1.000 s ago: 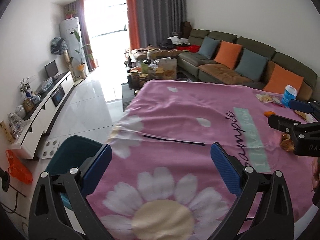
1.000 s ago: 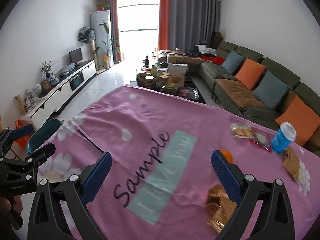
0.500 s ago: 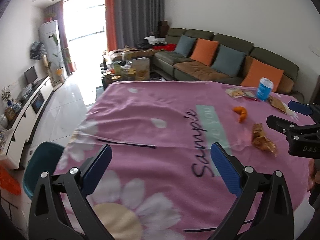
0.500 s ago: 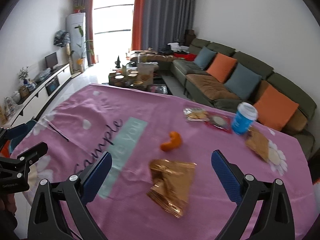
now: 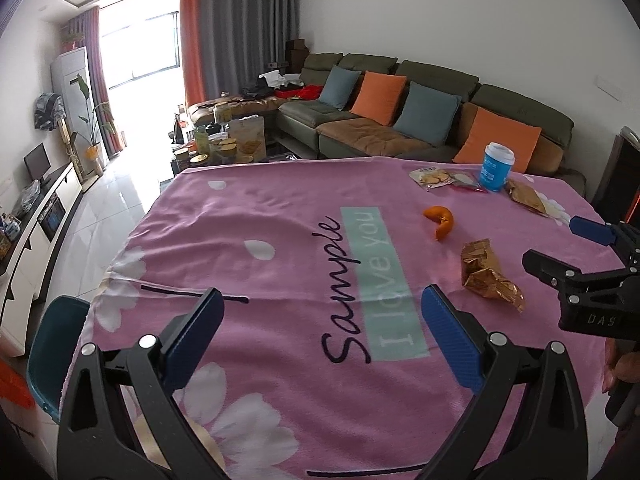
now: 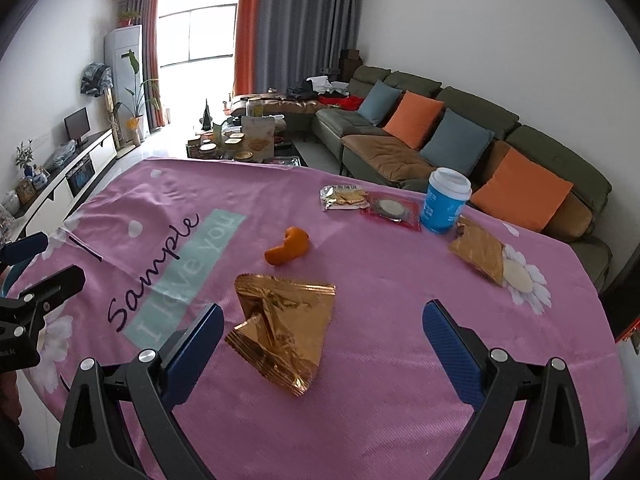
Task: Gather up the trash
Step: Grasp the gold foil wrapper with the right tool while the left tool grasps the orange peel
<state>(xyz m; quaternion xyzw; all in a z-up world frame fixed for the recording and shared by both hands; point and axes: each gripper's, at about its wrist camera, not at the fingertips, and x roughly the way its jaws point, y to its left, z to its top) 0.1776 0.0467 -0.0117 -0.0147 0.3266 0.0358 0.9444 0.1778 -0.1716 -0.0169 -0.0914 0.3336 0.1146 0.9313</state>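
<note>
I have swung both tongs toward the litter; my right tongs [image 6: 320, 340], spread and empty, now frame the gold wrapper [image 6: 280, 330] on the pink cloth [image 6: 380, 420]; my left tongs [image 5: 320, 328] hang spread; pickup seems next.

Pink tablecloth [image 5: 280, 216]: script "Sample", plus "I love you" in white on the pale green band [image 6: 188, 268]. Right gripper [image 5: 560, 248] body shows "DAS", cut off at frame edge. Blue cup [image 6: 444, 204] and snack packet [image 6: 344, 198] print unreadable.
</note>
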